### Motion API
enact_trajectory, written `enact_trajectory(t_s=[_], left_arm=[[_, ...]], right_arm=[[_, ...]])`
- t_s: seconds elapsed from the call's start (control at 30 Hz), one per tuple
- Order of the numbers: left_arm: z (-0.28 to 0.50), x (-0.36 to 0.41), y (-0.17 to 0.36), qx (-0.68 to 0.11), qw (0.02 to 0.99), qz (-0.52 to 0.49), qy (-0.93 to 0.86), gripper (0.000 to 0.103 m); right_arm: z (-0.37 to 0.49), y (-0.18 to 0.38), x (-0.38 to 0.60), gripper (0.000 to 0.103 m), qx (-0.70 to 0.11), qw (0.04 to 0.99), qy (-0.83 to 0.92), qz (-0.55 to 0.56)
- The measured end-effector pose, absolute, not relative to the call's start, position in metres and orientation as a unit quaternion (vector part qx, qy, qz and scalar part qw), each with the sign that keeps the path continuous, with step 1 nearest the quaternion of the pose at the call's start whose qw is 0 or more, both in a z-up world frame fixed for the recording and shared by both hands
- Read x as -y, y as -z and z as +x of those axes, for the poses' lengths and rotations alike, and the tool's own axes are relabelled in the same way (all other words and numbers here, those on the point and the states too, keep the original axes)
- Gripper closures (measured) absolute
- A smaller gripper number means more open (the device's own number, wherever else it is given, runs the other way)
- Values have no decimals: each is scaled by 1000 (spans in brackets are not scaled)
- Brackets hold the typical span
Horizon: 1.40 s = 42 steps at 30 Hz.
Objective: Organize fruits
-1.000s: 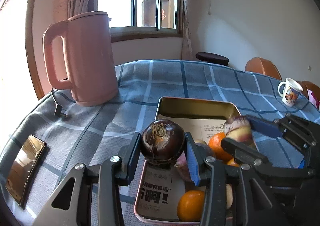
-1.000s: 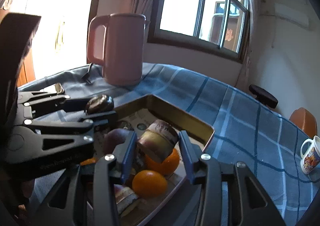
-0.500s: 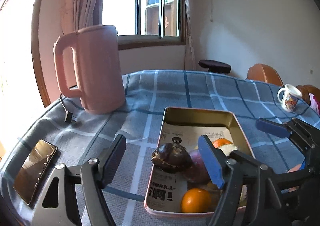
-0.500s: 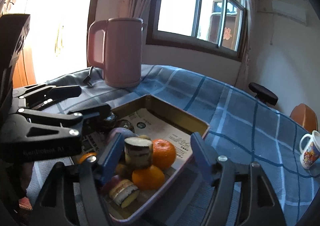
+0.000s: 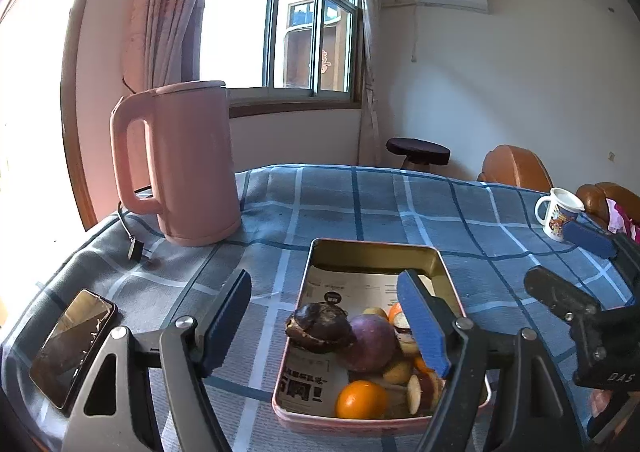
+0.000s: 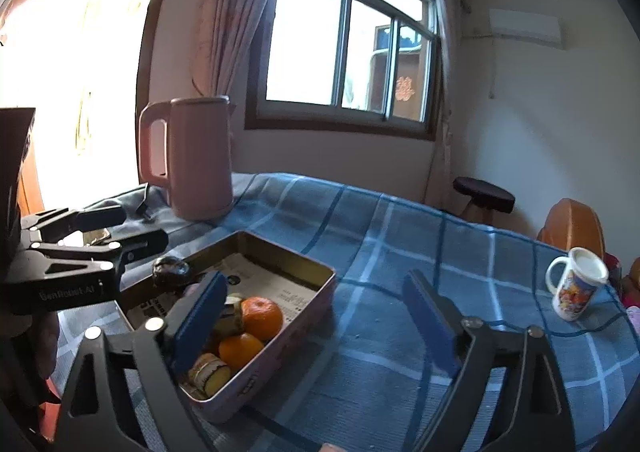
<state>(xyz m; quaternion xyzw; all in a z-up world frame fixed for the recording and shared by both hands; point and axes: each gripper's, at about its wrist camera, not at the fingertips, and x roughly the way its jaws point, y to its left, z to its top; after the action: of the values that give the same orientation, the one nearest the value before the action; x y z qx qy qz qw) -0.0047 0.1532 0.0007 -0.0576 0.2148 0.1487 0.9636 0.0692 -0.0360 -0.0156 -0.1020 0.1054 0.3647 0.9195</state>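
A rectangular metal tin (image 5: 372,252) lined with printed paper sits on the checked tablecloth; it also shows in the right wrist view (image 6: 320,272). In it lie a dark brown fruit (image 5: 320,328), a purple round fruit (image 5: 370,342), oranges (image 5: 360,399) (image 6: 261,316) and cut pieces (image 6: 208,372). My left gripper (image 5: 324,322) is open and empty above the tin's near left side. My right gripper (image 6: 316,328) is open and empty, its left finger over the tin's near end. The right gripper also shows at the right edge of the left wrist view (image 5: 568,268).
A pink kettle (image 5: 180,163) with a black cord (image 5: 132,244) stands at the back left. A phone (image 5: 74,344) lies at the left edge. A printed mug (image 5: 558,211) stands at the far right. A stool (image 5: 418,151) and orange chairs (image 5: 516,167) stand beyond the table.
Both grippers let go of their fruits, opened wide and pulled back and up. The dark fruit and the cut piece now lie in the tin.
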Motion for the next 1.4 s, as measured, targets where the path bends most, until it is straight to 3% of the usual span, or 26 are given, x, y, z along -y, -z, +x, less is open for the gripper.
enact_trajectory(t_s=[1.4], left_arm=[[-6,-142,0,-216,966,-51,-133,26]], right_arm=[[59,14,62,0,-86,932,-343,-77]])
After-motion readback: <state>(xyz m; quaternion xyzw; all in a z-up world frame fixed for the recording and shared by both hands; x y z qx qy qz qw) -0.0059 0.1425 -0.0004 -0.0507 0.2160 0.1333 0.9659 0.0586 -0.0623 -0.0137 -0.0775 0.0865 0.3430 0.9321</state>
